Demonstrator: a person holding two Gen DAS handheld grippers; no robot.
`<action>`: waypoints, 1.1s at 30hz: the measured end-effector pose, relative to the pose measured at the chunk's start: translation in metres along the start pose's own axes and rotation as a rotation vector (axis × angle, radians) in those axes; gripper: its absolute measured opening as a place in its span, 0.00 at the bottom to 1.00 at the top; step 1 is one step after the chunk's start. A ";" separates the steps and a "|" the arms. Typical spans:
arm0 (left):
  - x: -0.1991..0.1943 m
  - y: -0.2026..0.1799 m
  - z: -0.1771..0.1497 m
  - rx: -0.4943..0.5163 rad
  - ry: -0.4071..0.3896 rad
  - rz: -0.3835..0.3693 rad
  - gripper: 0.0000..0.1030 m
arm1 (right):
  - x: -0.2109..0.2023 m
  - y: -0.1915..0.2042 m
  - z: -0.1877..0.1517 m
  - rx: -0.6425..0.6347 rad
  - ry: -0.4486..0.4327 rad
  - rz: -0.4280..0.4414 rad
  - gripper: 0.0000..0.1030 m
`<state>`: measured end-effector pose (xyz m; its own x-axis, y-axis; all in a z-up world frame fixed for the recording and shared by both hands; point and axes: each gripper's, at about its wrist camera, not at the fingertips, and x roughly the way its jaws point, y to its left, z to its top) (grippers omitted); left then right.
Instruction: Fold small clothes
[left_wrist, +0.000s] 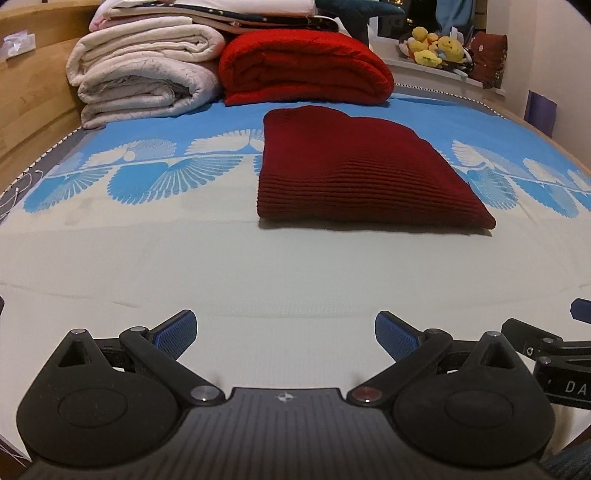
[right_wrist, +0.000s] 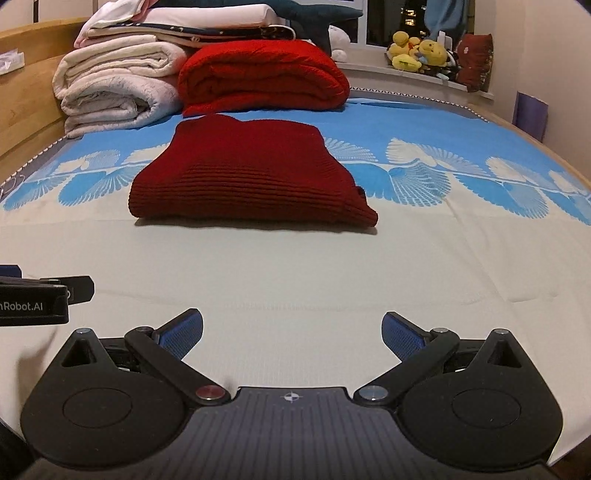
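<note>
A dark red ribbed knit garment (left_wrist: 354, 170) lies folded into a neat rectangle on the bed; it also shows in the right wrist view (right_wrist: 247, 173). My left gripper (left_wrist: 286, 334) is open and empty, low over the pale sheet, well short of the garment. My right gripper (right_wrist: 293, 332) is open and empty, also short of it. The right gripper's body shows at the right edge of the left wrist view (left_wrist: 554, 347). The left gripper's body shows at the left edge of the right wrist view (right_wrist: 37, 295).
Folded white blankets (left_wrist: 147, 70) and a bright red folded blanket (left_wrist: 303, 66) are stacked at the bed's far end. A wooden bed frame (left_wrist: 33, 110) runs along the left. Yellow plush toys (left_wrist: 436, 46) sit on the window sill. The sheet (left_wrist: 258, 258) is cream and blue.
</note>
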<state>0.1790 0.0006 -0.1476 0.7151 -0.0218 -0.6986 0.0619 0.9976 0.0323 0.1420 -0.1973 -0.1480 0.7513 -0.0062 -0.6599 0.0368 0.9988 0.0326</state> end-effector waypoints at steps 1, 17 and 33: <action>0.000 -0.001 0.000 -0.002 -0.001 0.001 1.00 | 0.000 0.000 0.000 0.002 0.002 -0.001 0.99; 0.001 -0.005 -0.004 0.029 -0.010 0.019 1.00 | 0.001 -0.007 -0.003 0.016 0.036 0.005 0.99; 0.002 -0.007 -0.005 0.039 -0.008 0.023 1.00 | 0.001 -0.006 -0.003 0.007 0.042 0.006 0.99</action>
<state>0.1763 -0.0056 -0.1528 0.7221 0.0008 -0.6918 0.0724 0.9944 0.0768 0.1405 -0.2031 -0.1517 0.7232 0.0024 -0.6906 0.0370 0.9984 0.0422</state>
